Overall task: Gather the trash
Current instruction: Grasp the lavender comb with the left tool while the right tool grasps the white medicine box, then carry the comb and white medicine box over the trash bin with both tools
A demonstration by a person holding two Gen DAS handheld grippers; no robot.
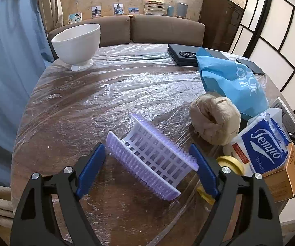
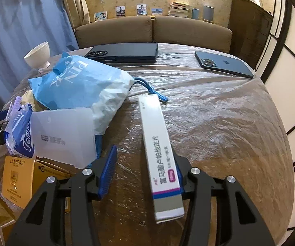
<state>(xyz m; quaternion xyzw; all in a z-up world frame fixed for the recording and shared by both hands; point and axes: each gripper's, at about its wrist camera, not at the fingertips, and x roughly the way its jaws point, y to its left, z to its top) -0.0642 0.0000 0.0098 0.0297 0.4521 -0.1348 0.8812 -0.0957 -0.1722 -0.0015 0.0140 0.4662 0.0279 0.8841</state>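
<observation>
- Left gripper (image 1: 148,164): jaws wide, straddling a lilac bristle hair roller (image 1: 150,157) at lower centre; right pad meets the roller's end, left pad stands just clear. Not yet gripped, I judge.
- Right gripper (image 2: 145,172): jaws part closed around a long white medicine carton (image 2: 159,157), glossy card, tilted up from lower centre. The right pad is hidden behind it, so I cannot tell if it is clamped.
- Gathered heap, right edge of my left view: crumpled blue plastic bag (image 1: 229,80), soft beige wad (image 1: 215,121), Tempo tissue pack (image 1: 264,145), gold L'Oreal box (image 1: 285,176), yellow lid (image 1: 229,164).
- Left to do: roller and carton lie apart from the heap.
- Table (image 1: 106,94): round, under wrinkled clear film.
</observation>
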